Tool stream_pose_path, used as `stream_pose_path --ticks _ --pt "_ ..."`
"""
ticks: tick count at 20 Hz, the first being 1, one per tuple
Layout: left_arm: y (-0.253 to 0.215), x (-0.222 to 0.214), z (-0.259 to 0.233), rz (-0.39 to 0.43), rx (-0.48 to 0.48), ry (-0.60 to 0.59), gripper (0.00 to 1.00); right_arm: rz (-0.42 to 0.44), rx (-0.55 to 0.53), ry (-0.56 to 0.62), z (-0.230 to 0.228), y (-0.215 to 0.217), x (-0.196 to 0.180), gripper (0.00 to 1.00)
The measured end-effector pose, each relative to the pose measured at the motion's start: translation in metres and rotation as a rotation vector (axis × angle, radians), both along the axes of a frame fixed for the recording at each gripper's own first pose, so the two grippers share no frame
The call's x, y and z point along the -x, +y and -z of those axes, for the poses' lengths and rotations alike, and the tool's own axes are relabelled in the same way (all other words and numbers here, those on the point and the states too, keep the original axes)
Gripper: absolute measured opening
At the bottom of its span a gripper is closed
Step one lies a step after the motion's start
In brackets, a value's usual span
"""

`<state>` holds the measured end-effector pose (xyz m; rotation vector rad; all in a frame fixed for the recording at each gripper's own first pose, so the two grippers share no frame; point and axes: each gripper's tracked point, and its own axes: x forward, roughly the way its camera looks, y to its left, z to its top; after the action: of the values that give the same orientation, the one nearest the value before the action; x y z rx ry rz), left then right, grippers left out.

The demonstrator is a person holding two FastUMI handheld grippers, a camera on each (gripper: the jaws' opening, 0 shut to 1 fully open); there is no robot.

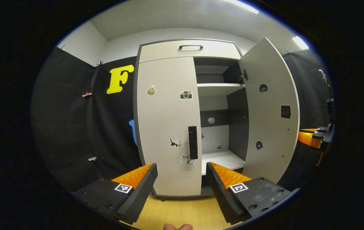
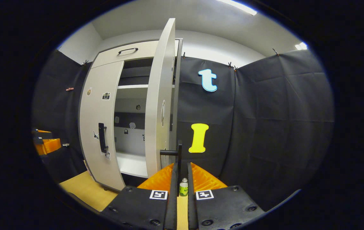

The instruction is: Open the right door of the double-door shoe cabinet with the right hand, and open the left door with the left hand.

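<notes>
We've got the right door (image 1: 269,108) swung wide off the cabinet (image 1: 188,49); the right gripper (image 2: 182,166) has its fingers pinched on that door's handle (image 2: 178,152). The left door (image 1: 167,124) is closed. Our left gripper (image 1: 182,172) sits w/ fingers spread, in front of the left door handle (image 1: 193,142), not touching. Next, prob.: move fwd, close on that handle, pull.
</notes>
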<state>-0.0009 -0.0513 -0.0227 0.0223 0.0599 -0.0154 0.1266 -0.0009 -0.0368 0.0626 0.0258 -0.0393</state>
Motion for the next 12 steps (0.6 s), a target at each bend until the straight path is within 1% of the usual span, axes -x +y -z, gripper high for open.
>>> stream_pose_path --ticks 1,4,5,6,7,8,9,11,12 --pt "0.0 0.001 0.0 0.001 -0.001 0.001 0.95 0.001 -0.013 0.002 0.0 -0.001 0.0 0.21" --pt "0.001 0.004 -0.002 0.005 -0.004 0.0 0.95 0.012 -0.054 -0.01 -0.008 -0.001 0.013 0.22" --pt "0.002 0.005 -0.003 0.007 -0.003 -0.002 0.95 0.024 -0.062 -0.018 -0.013 -0.002 0.017 0.3" --pt "0.001 0.006 -0.003 0.01 -0.003 -0.004 0.95 0.045 -0.067 -0.023 -0.018 -0.005 0.021 0.29" --pt "0.001 0.007 -0.004 0.013 -0.002 -0.005 0.95 0.065 -0.075 -0.03 -0.022 -0.007 0.024 0.39" --pt "0.001 0.008 -0.004 0.017 -0.002 -0.006 0.95 0.071 -0.086 -0.031 -0.026 -0.005 0.03 0.41" --pt "0.002 0.009 -0.004 0.02 -0.002 -0.007 0.95 0.073 -0.096 -0.026 -0.027 -0.001 0.031 0.62" --pt "0.002 0.008 -0.005 0.026 -0.002 -0.012 0.95 0.079 -0.108 -0.02 -0.03 0.004 0.036 0.88" --pt "0.002 0.007 -0.005 0.027 0.0 -0.011 0.92 0.084 -0.109 -0.02 -0.033 0.006 0.04 0.84"
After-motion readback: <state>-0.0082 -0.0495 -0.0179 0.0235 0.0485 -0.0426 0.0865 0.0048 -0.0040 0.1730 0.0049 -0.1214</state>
